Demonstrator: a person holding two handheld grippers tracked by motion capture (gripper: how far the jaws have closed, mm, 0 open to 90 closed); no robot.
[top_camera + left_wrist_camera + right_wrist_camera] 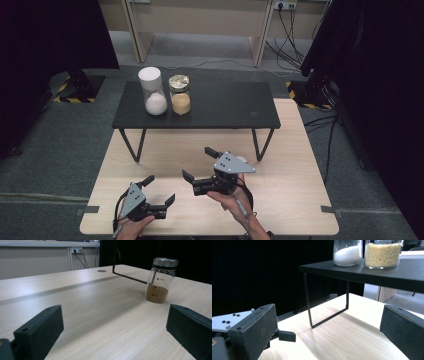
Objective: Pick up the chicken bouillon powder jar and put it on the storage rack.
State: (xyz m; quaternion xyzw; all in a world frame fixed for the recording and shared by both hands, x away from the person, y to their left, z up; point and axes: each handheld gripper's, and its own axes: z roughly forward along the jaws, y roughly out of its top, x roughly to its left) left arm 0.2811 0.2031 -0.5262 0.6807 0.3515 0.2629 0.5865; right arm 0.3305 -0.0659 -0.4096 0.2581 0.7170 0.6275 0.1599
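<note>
Nearest the person, at the near edge of the pale wooden table (pixel 290 200), the left gripper (pixel 160 192) is held low at the near left, jaws spread wide with nothing between them. Just right of it and a little farther in, the right gripper (pixel 200 162) sits in the person's right hand (pixel 232 202), its jaws equally wide apart and empty.

In the left gripper view a glass jar with a metal lid (pixel 161 280) stands upright on the wood ahead and to the right of the jaws, about a third full of brown powder, next to a thin black leg of the shelf.

Farther off, a low black shelf (pixel 225 107) on thin wire legs stands across the far part of the table. On its left part stand two jars, touching or nearly so. The white-lidded jar (pixel 152 92) holds white grains in its lower part; the jar (pixel 180 95) at its right holds yellowish grains.

That makes three jars, two grippers, one shelf.
</note>
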